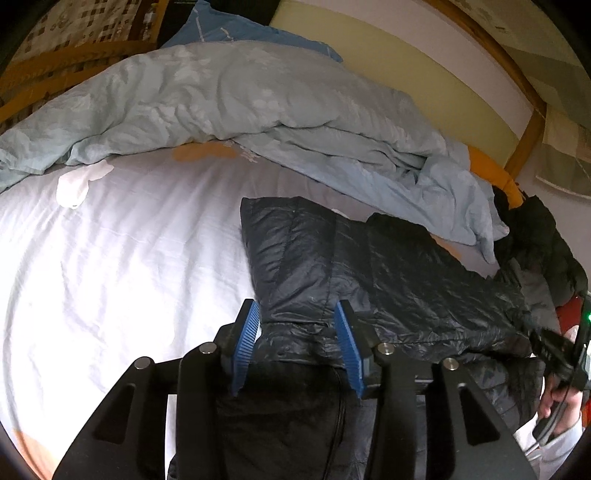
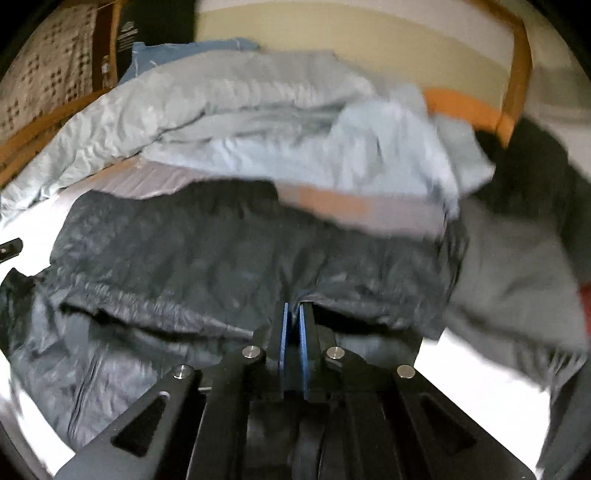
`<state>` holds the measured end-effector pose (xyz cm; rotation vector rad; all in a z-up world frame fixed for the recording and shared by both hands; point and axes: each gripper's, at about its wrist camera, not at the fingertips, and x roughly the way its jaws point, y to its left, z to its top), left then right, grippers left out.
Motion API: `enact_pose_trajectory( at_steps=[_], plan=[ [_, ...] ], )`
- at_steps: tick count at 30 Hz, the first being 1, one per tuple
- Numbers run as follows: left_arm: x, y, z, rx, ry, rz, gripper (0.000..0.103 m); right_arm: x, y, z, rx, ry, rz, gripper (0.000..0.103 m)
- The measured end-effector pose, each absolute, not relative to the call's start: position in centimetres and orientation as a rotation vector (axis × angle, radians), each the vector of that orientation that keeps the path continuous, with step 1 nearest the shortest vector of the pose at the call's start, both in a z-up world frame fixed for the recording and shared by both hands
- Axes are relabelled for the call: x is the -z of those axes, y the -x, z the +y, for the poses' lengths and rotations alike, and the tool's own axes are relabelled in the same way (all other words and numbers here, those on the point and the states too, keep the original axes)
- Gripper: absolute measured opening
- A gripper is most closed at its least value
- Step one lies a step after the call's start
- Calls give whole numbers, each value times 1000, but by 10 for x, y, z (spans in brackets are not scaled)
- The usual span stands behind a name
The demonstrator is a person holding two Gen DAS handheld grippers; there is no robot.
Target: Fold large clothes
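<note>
A dark navy quilted puffer jacket [image 1: 388,280] lies partly folded on the white bed sheet [image 1: 110,277]. My left gripper [image 1: 297,317] is open, its blue fingers on either side of the jacket's left hem fold. In the right wrist view, which is motion-blurred, my right gripper [image 2: 294,314] is shut on the near edge of the jacket [image 2: 221,258]. The right gripper and the hand holding it also show at the right edge of the left wrist view [image 1: 554,350].
A crumpled light blue duvet [image 1: 240,110] is heaped along the far side of the bed, with a blue pillow [image 1: 229,29] behind it. A wooden bed frame [image 1: 532,122] and pale wall lie beyond. More dark clothing [image 1: 535,236] is piled at the right.
</note>
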<state>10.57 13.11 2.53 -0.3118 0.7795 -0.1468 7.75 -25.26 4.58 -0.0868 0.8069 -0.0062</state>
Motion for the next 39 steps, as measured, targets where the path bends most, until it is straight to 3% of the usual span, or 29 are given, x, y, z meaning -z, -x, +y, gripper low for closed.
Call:
enact_pose_trajectory(
  at_steps=[3, 9, 11, 12, 13, 19, 20, 21, 22, 28, 34, 35, 36, 37, 39],
  plan=[
    [-21, -109, 125, 157, 297, 790, 42, -46, -62, -260, -16, 51, 795, 13],
    [-12, -114, 100, 157, 194, 804, 42, -73, -43, -264, -48, 21, 700, 16],
    [-7, -116, 94, 154, 175, 816, 42, -79, -50, -264, -46, 41, 693, 34],
    [-4, -117, 92, 153, 172, 822, 42, -79, -57, -264, -37, 61, 706, 57],
    [-2, -118, 91, 149, 170, 829, 42, -77, -64, -266, -29, 76, 715, 66],
    [4, -120, 87, 136, 162, 842, 42, -50, -94, -308, 105, 37, 808, 66],
    [4, -120, 87, 135, 162, 842, 42, -45, -96, -315, 101, 9, 822, 63],
    [4, -120, 87, 135, 162, 842, 42, -41, -96, -320, 103, -3, 824, 37],
    [4, -120, 87, 134, 161, 842, 42, -37, -95, -324, 95, -4, 822, 0],
    [5, -122, 86, 126, 146, 836, 42, -58, -77, -345, 176, 10, 661, 1],
    [8, -124, 86, 117, 137, 840, 42, -61, -76, -359, 72, -84, 692, 1],
    [9, -125, 85, 114, 136, 842, 42, -56, -80, -358, 62, -91, 727, 6],
    [10, -126, 85, 112, 137, 845, 42, -51, -83, -357, 70, -88, 751, 17],
    [11, -126, 85, 109, 138, 847, 42, -47, -84, -357, 77, -84, 755, 37],
    [11, -126, 84, 107, 136, 849, 42, -38, -88, -357, 80, -81, 769, 66]
  ],
)
